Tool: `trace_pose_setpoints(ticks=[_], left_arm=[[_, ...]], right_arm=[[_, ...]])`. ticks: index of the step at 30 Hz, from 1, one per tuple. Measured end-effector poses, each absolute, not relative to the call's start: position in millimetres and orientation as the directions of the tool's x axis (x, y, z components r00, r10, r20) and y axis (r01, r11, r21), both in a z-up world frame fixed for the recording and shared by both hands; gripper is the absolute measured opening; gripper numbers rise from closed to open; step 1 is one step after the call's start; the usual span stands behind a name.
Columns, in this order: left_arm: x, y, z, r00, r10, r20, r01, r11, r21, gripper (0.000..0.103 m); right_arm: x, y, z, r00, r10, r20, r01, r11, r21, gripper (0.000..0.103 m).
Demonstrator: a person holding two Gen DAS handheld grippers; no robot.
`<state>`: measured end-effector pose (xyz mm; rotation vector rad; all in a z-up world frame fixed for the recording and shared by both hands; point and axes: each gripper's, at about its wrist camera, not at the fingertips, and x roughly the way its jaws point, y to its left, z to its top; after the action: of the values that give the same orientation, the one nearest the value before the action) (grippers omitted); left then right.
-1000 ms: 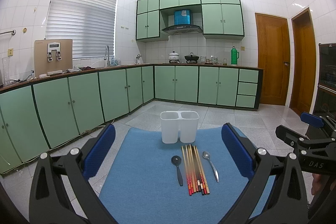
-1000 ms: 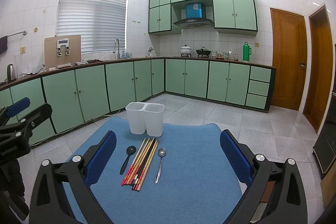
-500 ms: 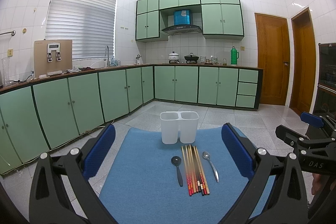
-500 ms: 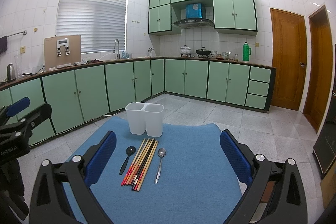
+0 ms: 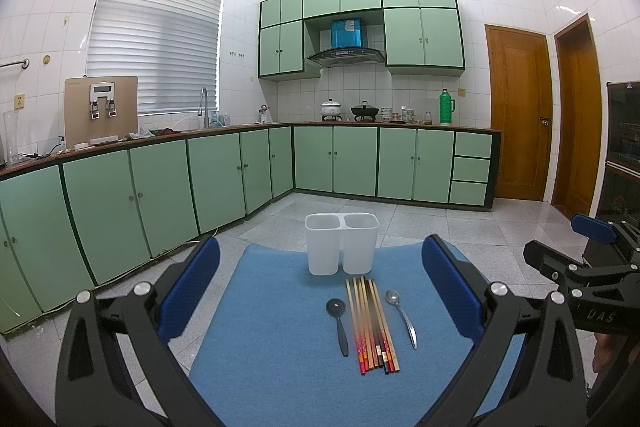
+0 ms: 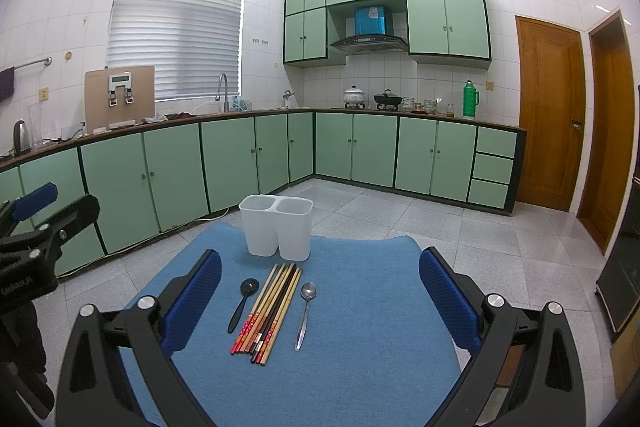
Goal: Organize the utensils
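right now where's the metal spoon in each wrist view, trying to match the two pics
Left wrist view: the metal spoon lies right of centre on the blue mat, just right of the chopsticks.
Right wrist view: the metal spoon lies near centre, again right of the chopsticks.
Shared landmark: the white two-compartment holder stands behind the utensils.

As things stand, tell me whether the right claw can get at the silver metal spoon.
Probably yes: the silver metal spoon lies alone on the blue mat, apart from the chopsticks, and the open right claw has nothing before it.
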<state>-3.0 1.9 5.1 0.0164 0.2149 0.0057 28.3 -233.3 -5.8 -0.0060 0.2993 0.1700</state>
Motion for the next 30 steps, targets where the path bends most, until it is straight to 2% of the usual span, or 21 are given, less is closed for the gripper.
trace_pose_setpoints(ticks=[10, 17, 30], left_arm=[[0, 6, 12, 0.975, 0.009, -0.221, -0.006, 1.0, 0.016, 0.098], [19, 9, 5, 0.968, 0.018, -0.25, -0.012, 1.0, 0.026, 0.098], [127, 38, -51, 0.888, 0.073, -0.453, -0.052, 0.997, 0.059, 0.098]], right_arm=[[35, -231, -17, 0.939, 0.164, -0.303, -0.166, 0.986, 0.018, 0.097], [58, -227, -27, 0.924, 0.158, -0.348, -0.165, 0.986, 0.01, 0.097], [172, -213, -84, 0.788, 0.173, -0.59, -0.176, 0.983, 0.054, 0.097]])
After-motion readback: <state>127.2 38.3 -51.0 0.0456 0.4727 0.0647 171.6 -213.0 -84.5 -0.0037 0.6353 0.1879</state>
